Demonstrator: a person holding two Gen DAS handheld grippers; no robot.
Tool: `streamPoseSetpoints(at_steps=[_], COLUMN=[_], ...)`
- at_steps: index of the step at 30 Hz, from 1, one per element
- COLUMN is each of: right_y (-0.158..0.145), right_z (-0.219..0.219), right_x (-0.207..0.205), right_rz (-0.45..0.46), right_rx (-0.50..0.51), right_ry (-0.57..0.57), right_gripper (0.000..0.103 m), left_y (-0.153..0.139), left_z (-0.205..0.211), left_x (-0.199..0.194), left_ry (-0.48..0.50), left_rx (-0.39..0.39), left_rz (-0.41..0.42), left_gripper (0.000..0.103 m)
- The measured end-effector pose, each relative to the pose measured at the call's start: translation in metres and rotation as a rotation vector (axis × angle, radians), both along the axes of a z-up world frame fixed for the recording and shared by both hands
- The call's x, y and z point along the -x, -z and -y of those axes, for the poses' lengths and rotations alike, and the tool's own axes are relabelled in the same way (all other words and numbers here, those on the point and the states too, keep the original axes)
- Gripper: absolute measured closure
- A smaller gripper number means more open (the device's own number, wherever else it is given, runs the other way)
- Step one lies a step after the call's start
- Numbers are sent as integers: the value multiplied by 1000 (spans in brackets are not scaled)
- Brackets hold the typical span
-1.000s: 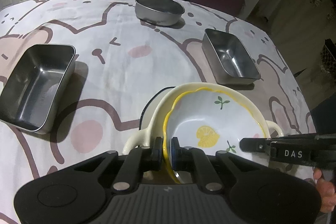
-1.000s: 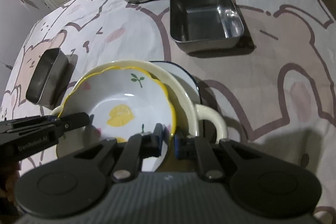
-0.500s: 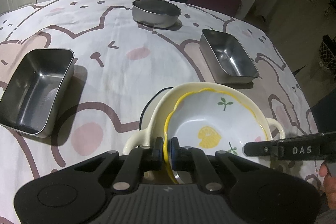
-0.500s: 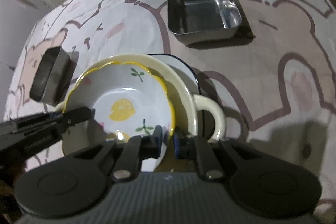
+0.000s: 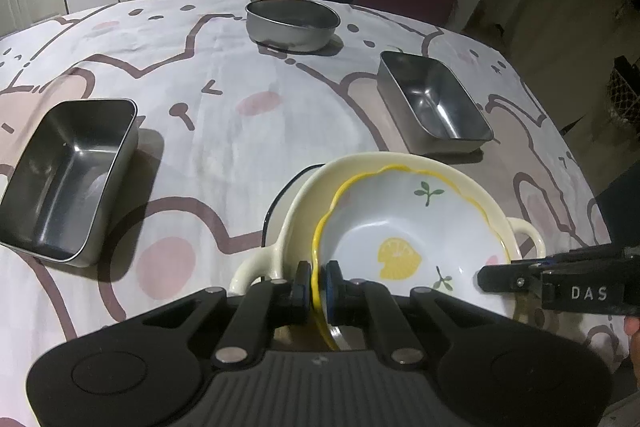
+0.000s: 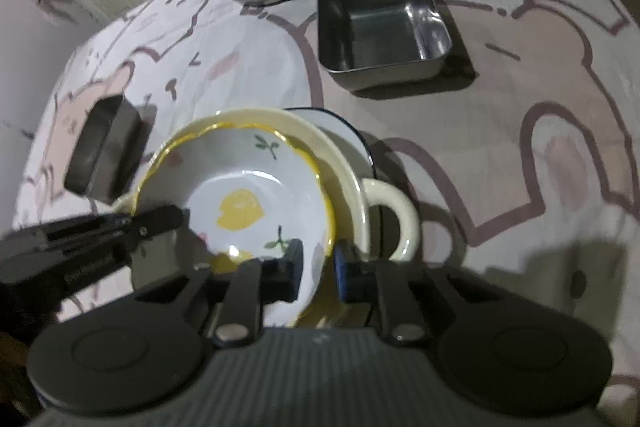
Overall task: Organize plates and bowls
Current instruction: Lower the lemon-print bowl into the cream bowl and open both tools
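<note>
i've got the lemon bowl point(image 5: 404, 235) pinched from both sides. my left gripper point(image 5: 318, 283) is nearly closed on its yellow scalloped rim at about 7 o'clock, one pad inside and one outside. my right gripper point(image 6: 318, 269) brackets the rim at 5 o'clock with its jaws a little wider, and i judge it gripped too. the bowl sits tilted inside the cream two-handled dish point(image 5: 352, 163), which rests on a dark-rimmed plate point(image 5: 286, 193) near the close edge of the tablecloth point(image 5: 224, 131). glazed ceramic: stiff, slick, chippable, moderately heavy. i'd keep hold at opposite rim points and lift level.
</note>
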State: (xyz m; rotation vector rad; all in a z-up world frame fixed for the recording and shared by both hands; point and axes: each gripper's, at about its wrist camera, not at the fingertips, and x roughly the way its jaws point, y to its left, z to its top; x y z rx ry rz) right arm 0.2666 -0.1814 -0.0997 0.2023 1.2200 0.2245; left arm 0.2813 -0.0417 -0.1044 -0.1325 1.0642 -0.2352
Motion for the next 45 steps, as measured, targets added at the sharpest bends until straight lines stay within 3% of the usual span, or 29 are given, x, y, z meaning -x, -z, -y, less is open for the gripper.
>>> streamPoseSetpoints(at_steps=[7,38,41,45], right_y=[-4,-7,-15,-26], right_z=[-4,4,7,10], right_x=[5,12,17,27], right_rz=[62,87,122,160], right_rx=[73,64,49,25], right_ry=[-20,-32,-36,-35], right_gripper=[94,91,72,45], left_y=[-5,-11,-12,-18], left_z=[-3,0,1,5], left_x=[2,20,23,30], left_ry=[-4,9,15,30], left_rx=[20,-5,-3,8], left_rz=[-2,-15,-19,-16], left_gripper=[96,92,90,74])
